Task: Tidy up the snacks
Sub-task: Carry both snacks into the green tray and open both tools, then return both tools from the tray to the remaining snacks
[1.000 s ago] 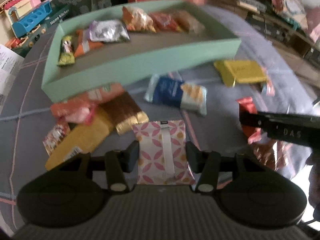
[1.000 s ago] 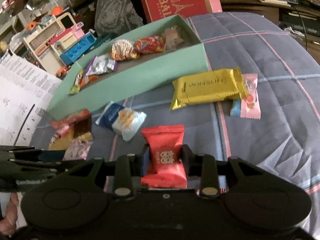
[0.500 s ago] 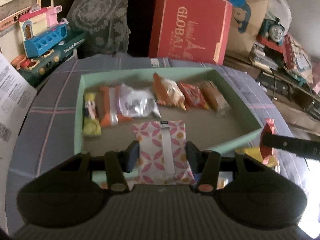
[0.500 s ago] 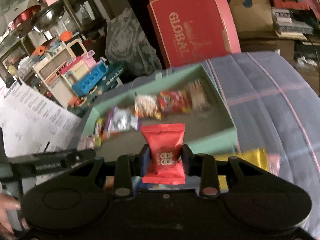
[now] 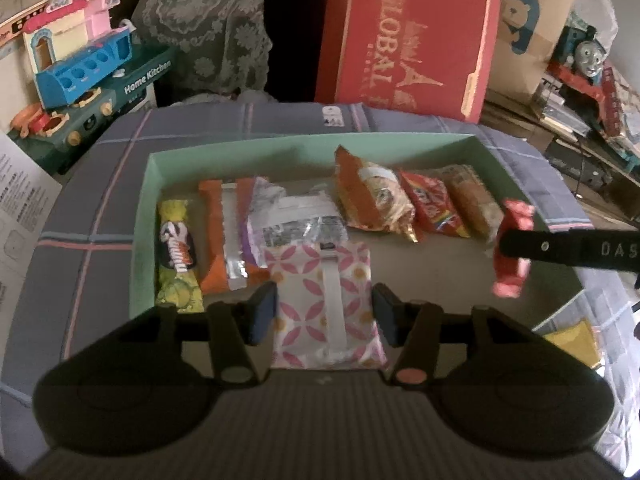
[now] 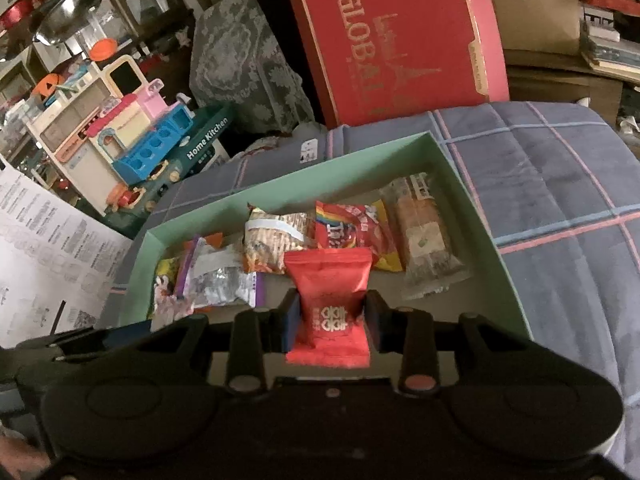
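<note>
Left wrist view: the left gripper (image 5: 324,312) is seen with its jaws opening; a pink-and-white patterned packet (image 5: 326,304) lies between the fingers (image 5: 262,312), and narrow gaps show on both sides, so the pads are no longer pressed against it. The packet is placed over the near part of a green box (image 5: 150,216) that sits on a grey checked blanket (image 5: 80,216). Just beyond the packet a silver packet (image 5: 296,220) is noted, then to the left an orange packet (image 5: 224,236) and a yellow-green bar (image 5: 176,252) against the left wall. To the right, a row is formed by an orange bag (image 5: 372,196), a red bag (image 5: 434,208) and a clear-wrapped pastry (image 5: 476,200). At the right edge, the right gripper's finger is seen side-on with a red packet (image 5: 514,248) in it.

Right wrist view: the right gripper (image 6: 330,322) is seen with jaws opening; the red packet (image 6: 330,304) stands upright between the fingers (image 6: 290,320), over the near part of the box. Whether the pads are touching it cannot be told with certainty; a slim gap seems visible on the right. Behind the blanket, a red carton (image 6: 400,36) and a toy kitchen (image 6: 132,136) are recorded.
</note>
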`<state>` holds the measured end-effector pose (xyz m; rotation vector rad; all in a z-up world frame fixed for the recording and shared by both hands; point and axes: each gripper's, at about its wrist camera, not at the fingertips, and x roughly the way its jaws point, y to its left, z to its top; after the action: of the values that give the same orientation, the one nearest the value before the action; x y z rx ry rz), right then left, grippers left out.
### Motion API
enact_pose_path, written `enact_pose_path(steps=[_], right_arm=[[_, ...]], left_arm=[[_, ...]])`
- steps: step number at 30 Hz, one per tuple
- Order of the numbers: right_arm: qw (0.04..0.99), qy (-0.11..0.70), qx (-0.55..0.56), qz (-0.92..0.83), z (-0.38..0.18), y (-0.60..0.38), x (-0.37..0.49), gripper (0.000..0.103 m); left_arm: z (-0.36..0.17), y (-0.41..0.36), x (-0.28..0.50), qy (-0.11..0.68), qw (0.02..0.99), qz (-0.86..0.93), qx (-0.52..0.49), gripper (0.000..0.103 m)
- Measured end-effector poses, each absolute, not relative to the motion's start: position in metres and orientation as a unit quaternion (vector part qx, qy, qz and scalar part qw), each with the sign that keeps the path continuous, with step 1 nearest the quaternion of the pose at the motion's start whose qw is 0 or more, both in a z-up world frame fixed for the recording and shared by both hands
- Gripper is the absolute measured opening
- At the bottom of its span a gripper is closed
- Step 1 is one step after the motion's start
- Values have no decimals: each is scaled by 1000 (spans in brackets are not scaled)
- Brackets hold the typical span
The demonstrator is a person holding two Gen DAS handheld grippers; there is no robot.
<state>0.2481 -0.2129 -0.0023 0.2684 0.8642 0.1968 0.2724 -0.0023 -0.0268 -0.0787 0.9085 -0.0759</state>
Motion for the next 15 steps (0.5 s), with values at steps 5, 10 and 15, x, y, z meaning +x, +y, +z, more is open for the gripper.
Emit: enact_pose_path(steps=[5, 10, 15], right_arm=[[903, 397, 140, 88, 0, -217, 242, 100], [900, 399, 152, 82, 1, -226, 233, 103], [900, 396, 160, 83, 5, -231, 217, 103]], left_arm=[[-26, -1, 266, 429, 903, -11, -28, 103], [-25, -3, 259, 439, 898, -12, -27, 103], [-20, -10, 247, 442, 897, -16, -22, 103]])
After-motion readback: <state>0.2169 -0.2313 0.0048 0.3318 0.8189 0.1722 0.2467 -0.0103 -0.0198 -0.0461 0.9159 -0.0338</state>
